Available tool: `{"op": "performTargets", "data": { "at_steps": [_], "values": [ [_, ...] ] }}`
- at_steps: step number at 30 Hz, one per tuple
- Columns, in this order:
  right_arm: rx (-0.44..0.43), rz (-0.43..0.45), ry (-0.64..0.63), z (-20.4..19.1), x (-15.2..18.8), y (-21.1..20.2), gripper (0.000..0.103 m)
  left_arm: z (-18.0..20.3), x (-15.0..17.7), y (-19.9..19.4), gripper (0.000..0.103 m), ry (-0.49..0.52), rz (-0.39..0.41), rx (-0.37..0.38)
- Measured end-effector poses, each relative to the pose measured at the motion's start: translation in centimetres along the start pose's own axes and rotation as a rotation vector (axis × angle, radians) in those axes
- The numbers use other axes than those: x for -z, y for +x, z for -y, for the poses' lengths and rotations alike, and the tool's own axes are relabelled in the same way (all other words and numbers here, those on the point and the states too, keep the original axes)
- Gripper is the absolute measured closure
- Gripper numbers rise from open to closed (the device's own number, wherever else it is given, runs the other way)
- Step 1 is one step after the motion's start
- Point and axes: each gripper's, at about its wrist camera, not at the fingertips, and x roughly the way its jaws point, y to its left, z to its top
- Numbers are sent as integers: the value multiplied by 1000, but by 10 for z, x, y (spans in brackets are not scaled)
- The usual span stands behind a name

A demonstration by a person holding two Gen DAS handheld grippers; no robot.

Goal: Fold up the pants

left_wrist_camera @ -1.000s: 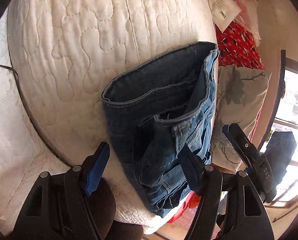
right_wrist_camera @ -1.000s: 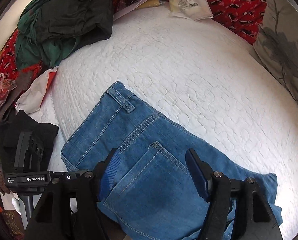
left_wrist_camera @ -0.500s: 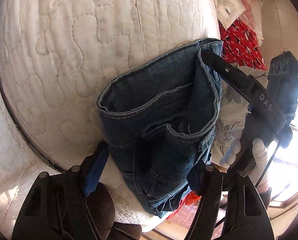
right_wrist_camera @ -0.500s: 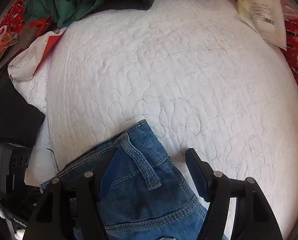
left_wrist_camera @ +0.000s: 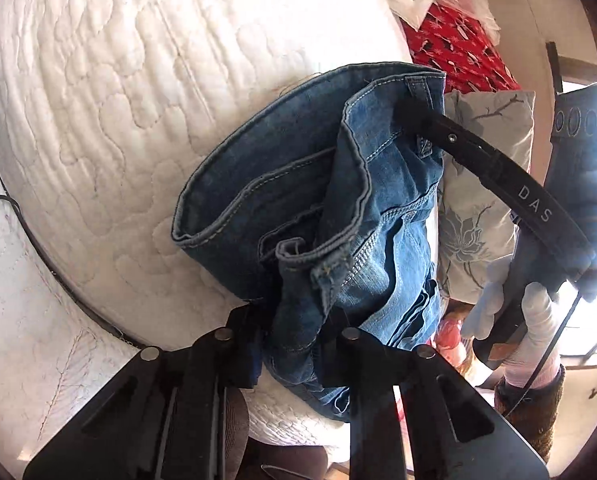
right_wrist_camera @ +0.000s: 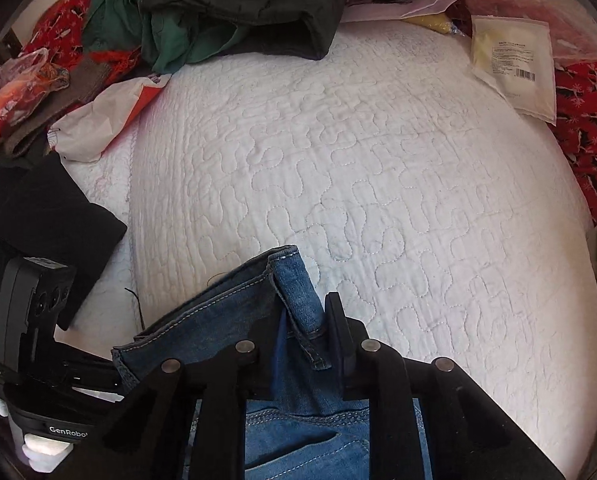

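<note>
Folded blue jeans lie on the white quilted bed. My left gripper is shut on the near end of the jeans, denim bunched between its fingers. My right gripper is shut on the waistband corner of the jeans, by a belt loop. The right gripper also shows in the left wrist view, clamped on the far edge of the jeans. The left gripper's body shows at the lower left of the right wrist view.
A pile of dark green and black clothes lies at the far side of the quilt. A black garment lies left. A white packet and red patterned cloth lie right. A floral pillow sits beside the jeans.
Both grippers went from open to shut on the jeans. The right gripper moved along to the waistband corner. The denim is now bunched and lifted between the two grippers.
</note>
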Motion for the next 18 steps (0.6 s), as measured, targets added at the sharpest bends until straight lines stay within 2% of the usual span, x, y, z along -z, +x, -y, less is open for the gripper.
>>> {"op": "performTargets", "data": {
  "at_steps": [4,10,14,18],
  "values": [
    [-40,74,54,3,17,-31,87,23,15,-17,89,103,52,-23],
    [-73,192,166,21,57,-85,87,80,48,-32,89,320,109,-73],
    [-83,282,265,43,100,-124,87,129,69,-27,88,457,113,-80],
    [-105,369,395,71,159,-154,86,178,103,-6,87,623,84,-90]
  ]
}}
